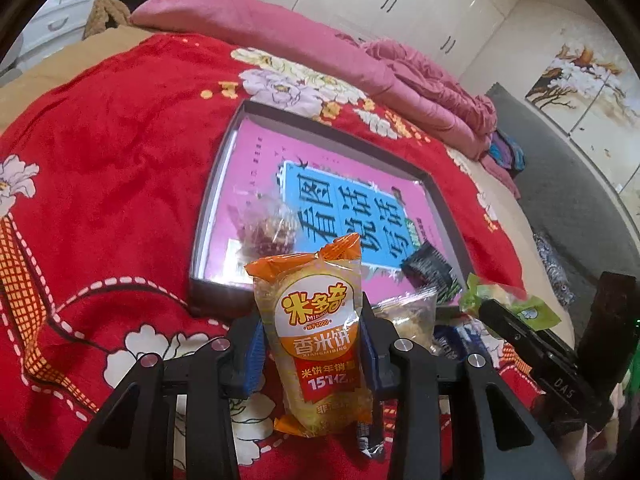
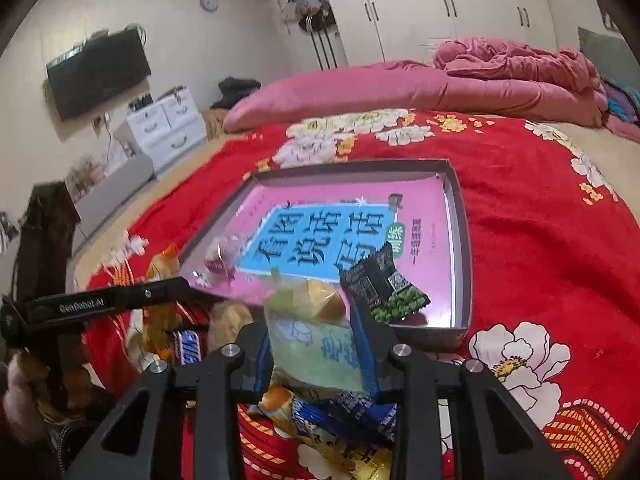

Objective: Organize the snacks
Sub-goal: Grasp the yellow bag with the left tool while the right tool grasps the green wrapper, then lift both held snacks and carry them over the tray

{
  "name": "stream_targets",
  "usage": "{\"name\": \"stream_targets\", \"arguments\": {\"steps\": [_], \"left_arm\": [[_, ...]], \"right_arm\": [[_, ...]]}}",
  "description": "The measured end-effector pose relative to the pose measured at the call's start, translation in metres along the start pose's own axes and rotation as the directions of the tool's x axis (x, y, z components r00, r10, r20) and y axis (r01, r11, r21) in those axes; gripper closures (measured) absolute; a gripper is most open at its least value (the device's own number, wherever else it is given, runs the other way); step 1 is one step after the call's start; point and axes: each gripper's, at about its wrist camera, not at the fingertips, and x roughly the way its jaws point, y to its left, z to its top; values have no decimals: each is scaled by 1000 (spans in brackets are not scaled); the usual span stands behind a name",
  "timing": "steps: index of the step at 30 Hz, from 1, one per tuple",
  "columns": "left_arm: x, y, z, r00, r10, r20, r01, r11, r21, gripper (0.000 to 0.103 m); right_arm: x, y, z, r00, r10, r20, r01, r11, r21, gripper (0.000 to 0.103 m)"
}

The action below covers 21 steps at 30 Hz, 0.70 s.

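Already your left hand-held gripper [image 1: 312,356] clamps the orange rice-cracker packet [image 1: 316,344] above the bed [image 1: 100,160]; your right hand-held gripper [image 2: 316,356] pinches a green snack pouch [image 2: 308,336]. Both seem light, crinkly, crushable: grip mid-body, gently.

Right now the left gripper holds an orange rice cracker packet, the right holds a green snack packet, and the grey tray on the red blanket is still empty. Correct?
Not quite: the grey tray is not empty. The right wrist view shows a dark green-pea packet and a clear-wrapped sweet already in it. The rest holds: the left gripper grips the orange rice cracker packet, and the right gripper grips the green snack packet.
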Motion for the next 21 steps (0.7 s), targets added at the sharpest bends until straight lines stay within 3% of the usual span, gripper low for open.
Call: {"name": "stream_targets", "arguments": {"steps": [21], "left_arm": [[-8, -6, 20, 994, -6, 111, 7, 1000, -1, 62]], "right_arm": [[-6, -21, 13, 996, 0, 86, -12, 989, 147, 67]]}}
